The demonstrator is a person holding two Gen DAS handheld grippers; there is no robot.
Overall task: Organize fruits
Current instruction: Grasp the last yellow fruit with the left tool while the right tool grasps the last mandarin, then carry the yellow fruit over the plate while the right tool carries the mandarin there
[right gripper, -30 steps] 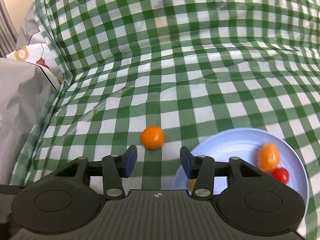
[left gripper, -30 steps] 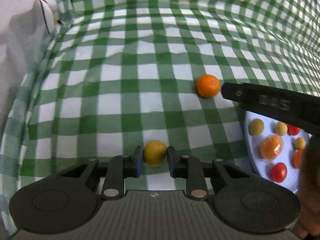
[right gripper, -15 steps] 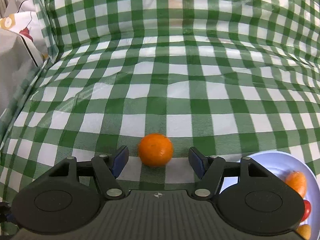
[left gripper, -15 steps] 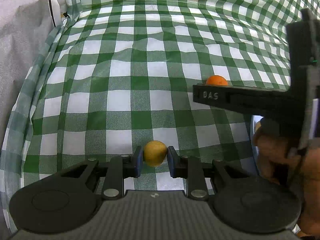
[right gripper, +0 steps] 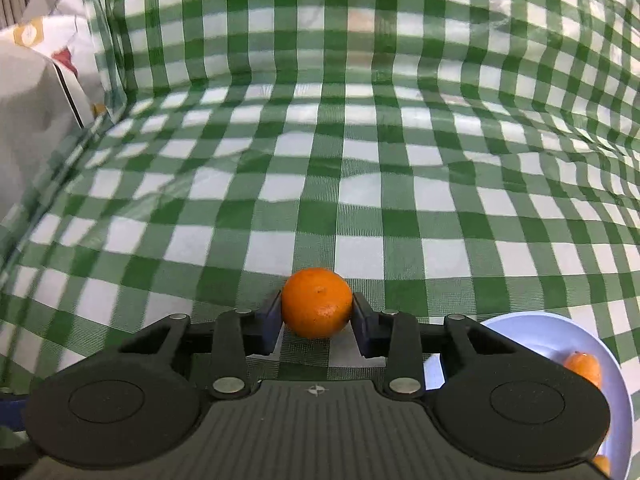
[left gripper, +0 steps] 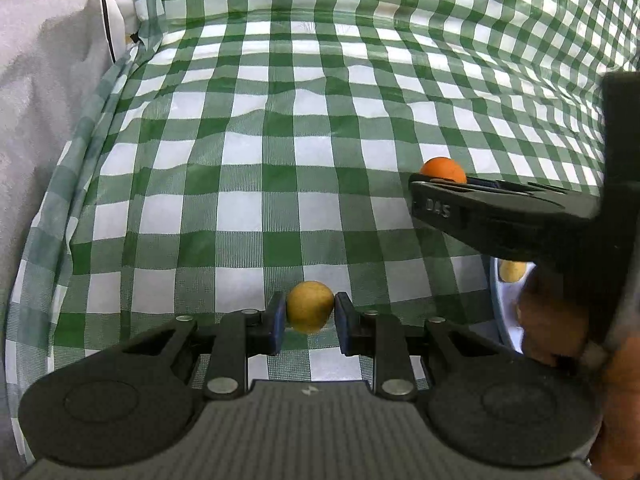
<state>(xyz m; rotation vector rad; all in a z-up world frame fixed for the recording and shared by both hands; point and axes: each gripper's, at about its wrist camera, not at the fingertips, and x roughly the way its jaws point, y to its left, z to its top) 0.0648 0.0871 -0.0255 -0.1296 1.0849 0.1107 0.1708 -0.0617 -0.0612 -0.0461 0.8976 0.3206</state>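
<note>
My left gripper (left gripper: 310,307) is shut on a small yellow fruit (left gripper: 310,306) just above the green checked cloth. My right gripper (right gripper: 317,312) is shut on an orange mandarin (right gripper: 317,303); the same mandarin (left gripper: 443,170) shows in the left wrist view behind the right gripper's finger (left gripper: 480,212). A pale blue plate (right gripper: 552,332) with an orange fruit (right gripper: 584,366) lies at the lower right in the right wrist view. Its edge (left gripper: 496,308) shows in the left wrist view, mostly hidden by the right gripper and hand.
The green and white checked cloth (right gripper: 320,184) covers the table and rises up behind it. A grey and white bag (left gripper: 44,92) stands at the left edge. A yellow fruit (left gripper: 513,270) lies on the plate.
My right gripper moved up to the mandarin and shut on it. My left gripper kept its hold on the yellow fruit and shifted slightly.
</note>
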